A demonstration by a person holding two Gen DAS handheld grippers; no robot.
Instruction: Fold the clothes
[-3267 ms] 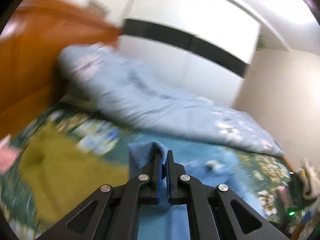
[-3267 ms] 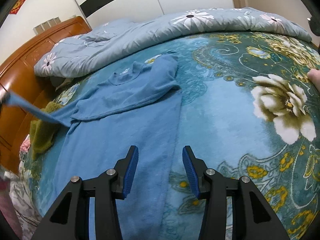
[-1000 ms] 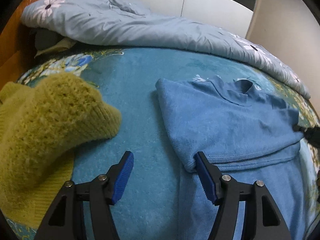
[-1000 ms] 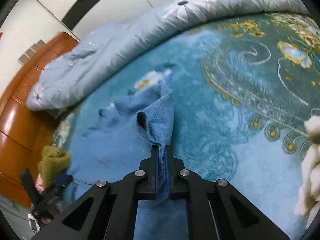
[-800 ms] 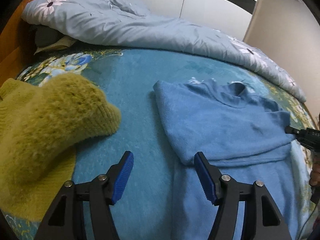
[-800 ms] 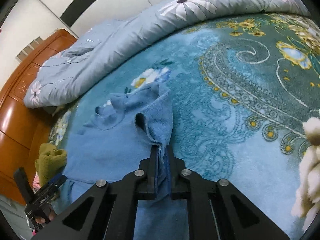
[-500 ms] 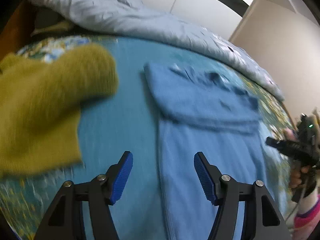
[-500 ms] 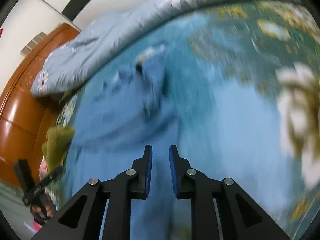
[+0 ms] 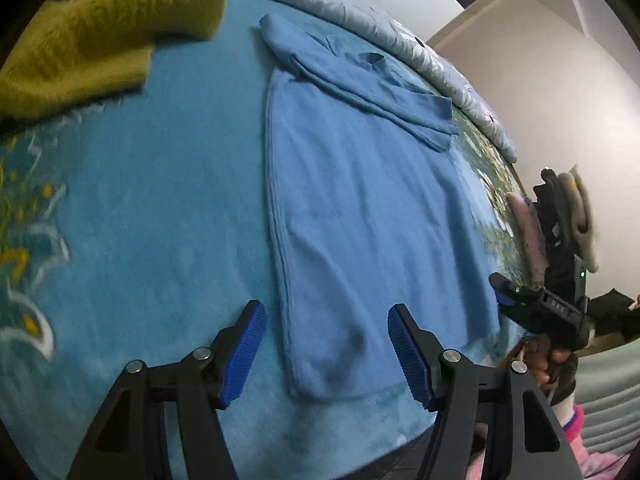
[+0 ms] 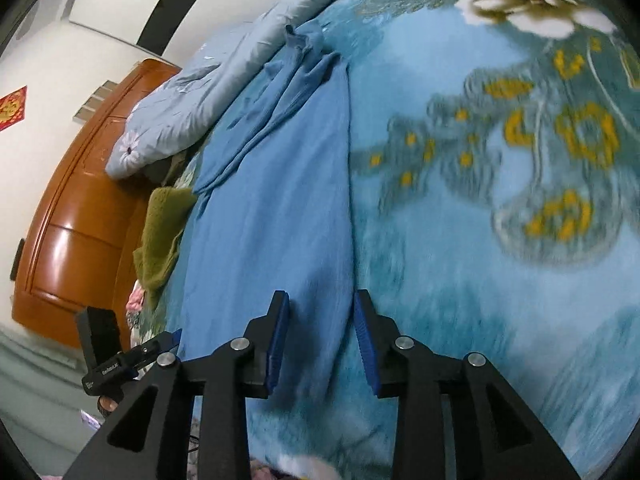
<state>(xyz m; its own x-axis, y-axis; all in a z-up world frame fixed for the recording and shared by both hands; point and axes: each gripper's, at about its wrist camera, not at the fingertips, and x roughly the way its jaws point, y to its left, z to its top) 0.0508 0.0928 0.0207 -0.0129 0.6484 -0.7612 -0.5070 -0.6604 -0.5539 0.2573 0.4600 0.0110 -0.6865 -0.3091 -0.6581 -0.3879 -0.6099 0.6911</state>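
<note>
I've let go the sleeve; both sleeves seem folded across the soft blue knit sweater [image 9: 360, 184]. Right gripper [image 10: 322, 340] and left gripper [image 9: 326, 354] jaws apart at its hem.

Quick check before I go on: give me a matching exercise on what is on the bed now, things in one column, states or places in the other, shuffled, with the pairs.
Things:
1. blue sweater
2. yellow-green knit sweater
3. left hand-held gripper
4. grey-blue floral duvet

States or places:
A. bunched along the far side of the bed, by the wooden headboard
B. open, over the near hem of the garment
C. lying flat, sleeves folded across the chest
D. in a heap off to the left of the garment being folded

Pairs: 1-C, 2-D, 3-B, 4-A
</note>
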